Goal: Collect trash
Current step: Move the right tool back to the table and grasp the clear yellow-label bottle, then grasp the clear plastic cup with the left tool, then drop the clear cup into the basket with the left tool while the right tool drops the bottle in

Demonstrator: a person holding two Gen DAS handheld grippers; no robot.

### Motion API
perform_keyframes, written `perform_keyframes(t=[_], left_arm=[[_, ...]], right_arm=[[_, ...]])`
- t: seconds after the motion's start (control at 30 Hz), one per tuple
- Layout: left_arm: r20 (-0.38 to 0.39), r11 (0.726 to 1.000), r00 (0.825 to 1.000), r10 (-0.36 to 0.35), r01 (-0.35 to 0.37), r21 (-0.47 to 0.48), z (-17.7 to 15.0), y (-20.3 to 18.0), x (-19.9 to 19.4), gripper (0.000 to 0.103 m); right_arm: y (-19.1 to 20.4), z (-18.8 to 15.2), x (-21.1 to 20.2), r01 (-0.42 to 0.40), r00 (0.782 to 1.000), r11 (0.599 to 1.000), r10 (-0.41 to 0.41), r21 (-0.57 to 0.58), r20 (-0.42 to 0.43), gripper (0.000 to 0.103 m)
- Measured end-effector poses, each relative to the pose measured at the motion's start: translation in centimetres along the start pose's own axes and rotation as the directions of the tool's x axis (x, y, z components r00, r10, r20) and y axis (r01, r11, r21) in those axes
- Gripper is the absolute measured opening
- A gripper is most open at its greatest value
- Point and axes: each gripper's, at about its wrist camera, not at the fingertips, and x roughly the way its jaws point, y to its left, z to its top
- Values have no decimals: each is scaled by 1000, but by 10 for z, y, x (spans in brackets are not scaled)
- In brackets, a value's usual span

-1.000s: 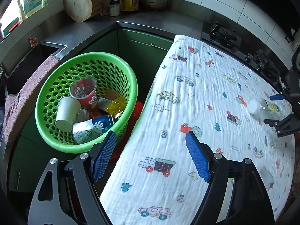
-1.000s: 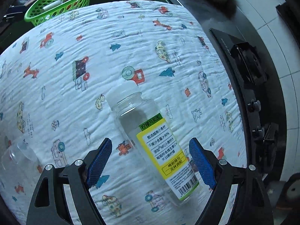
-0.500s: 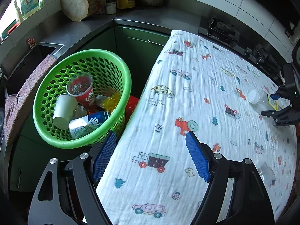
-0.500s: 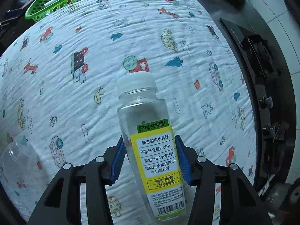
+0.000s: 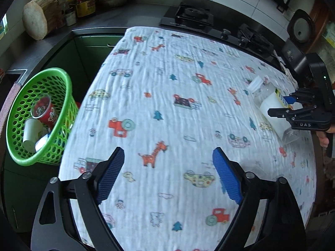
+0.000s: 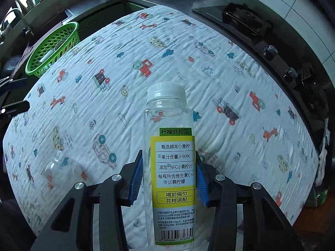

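item: empty clear bottle (image 6: 170,156), likely light, slick, crushable, clamped mid-label by right gripper (image 6: 169,179) above the bench's right edge; left gripper (image 5: 167,175) agape, jaws just widened, nothing between.

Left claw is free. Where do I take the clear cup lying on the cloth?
Take the clear cup across its side wall, down from above, the left claw straddling it. It seems to lie on its side on the cloth, so no rim faces up. Close gently.

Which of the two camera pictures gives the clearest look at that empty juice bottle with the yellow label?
The right wrist view. There the bottle fills the middle, white cap up and label readable, clamped between the right gripper pads. The left wrist view shows it only small at the far right edge, side-on, partly hidden by that gripper.
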Motion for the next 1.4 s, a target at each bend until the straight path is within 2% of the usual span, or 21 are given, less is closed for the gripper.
perform_keyframes(t=[0.2,0.3,0.43,0.57,0.67,0.77,1.03,1.2,1.4], left_arm=[[-104,991,986,-129,127,-29,-9,-51,17,88],[-148,992,982,-122,116,-47,-13,-66,31,88],[-213,985,965,-154,134,-107,-17,-76,50,86],[-245,983,956,-162,134,-126,-21,-84,63,85],[-261,982,950,-172,144,-123,-23,-90,68,74],[-268,983,948,-171,145,-115,-25,-95,72,64],[-238,980,952,-194,177,-92,-26,-84,59,58],[-197,978,959,-204,189,-90,-20,-62,39,56],[-125,981,976,-176,163,-107,-7,-15,9,54]], right_arm=[[4,-33,-23,4,999,998,-7,61,46,43],[5,-47,-28,10,998,997,-14,77,58,43],[6,-63,-34,5,997,995,-12,101,70,43],[11,-73,-37,1,997,994,-9,110,75,43],[15,-76,-38,-3,997,994,-5,109,79,43],[19,-77,-39,-5,997,994,-4,108,82,43],[28,-72,-44,-15,996,995,6,101,90,43],[47,-59,-46,-29,995,997,21,72,101,43],[80,-35,-43,-52,992,998,48,28,116,43]])
